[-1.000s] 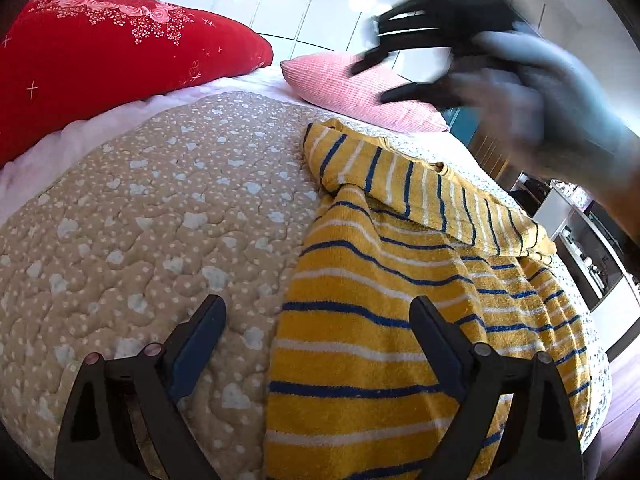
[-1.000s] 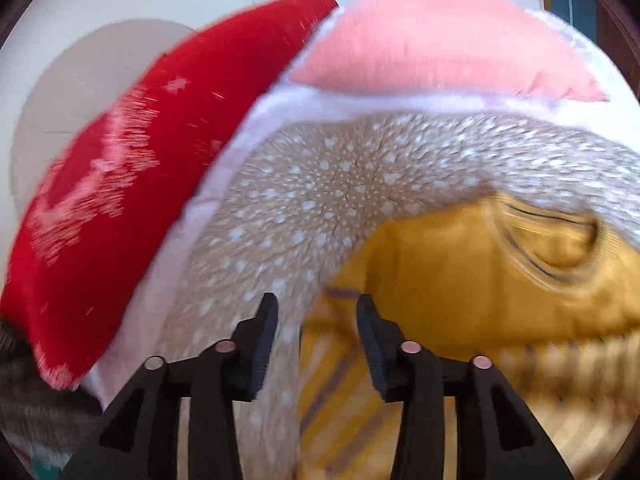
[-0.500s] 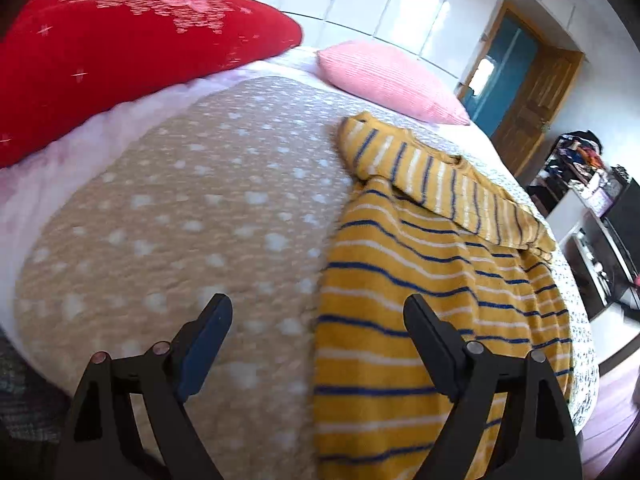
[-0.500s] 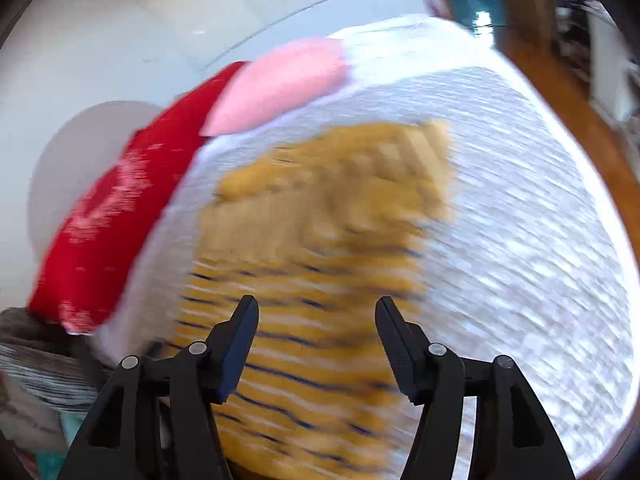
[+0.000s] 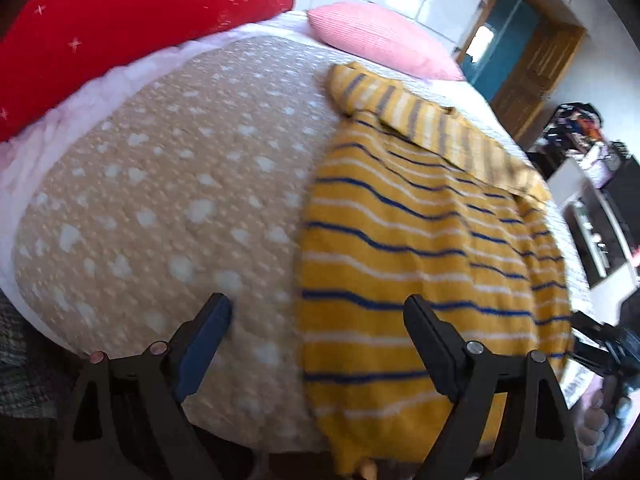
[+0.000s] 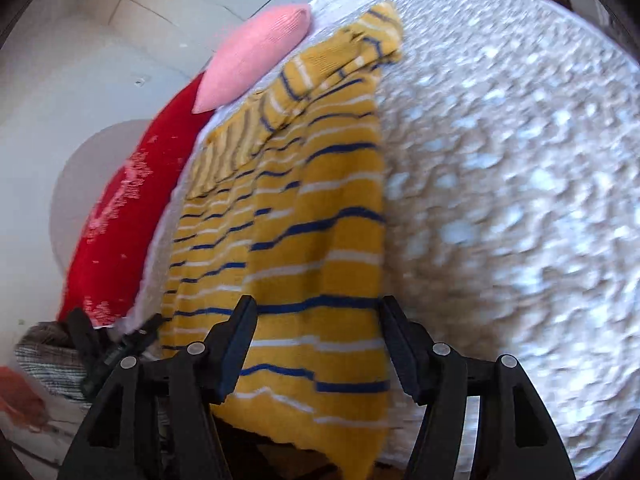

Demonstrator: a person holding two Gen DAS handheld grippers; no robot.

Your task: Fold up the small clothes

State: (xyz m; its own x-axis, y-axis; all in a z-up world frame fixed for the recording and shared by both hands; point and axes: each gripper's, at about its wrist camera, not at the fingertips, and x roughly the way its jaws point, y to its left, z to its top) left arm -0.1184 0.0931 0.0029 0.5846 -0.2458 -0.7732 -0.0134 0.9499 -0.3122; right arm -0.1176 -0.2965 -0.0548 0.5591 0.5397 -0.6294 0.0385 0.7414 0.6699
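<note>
The bed (image 5: 168, 184) carries a yellow striped sweater (image 5: 400, 248) spread flat, hem at the near edge, a sleeve folded across its far end. The left hand-held gripper (image 5: 316, 332) hovers wide, empty. The right hand-held gripper (image 6: 316, 332), jaws just opening, stands wide above the hem, gripping nothing.

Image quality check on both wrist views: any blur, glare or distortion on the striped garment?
Left wrist: strong fisheye curvature, mild motion blur, stripes on the yellow striped garment readable, folded sleeve softer; the doorway bright. Right wrist: heavier smear, quilted bedspread washed out and streaky, stripes near the garment's far end doubled.
</note>
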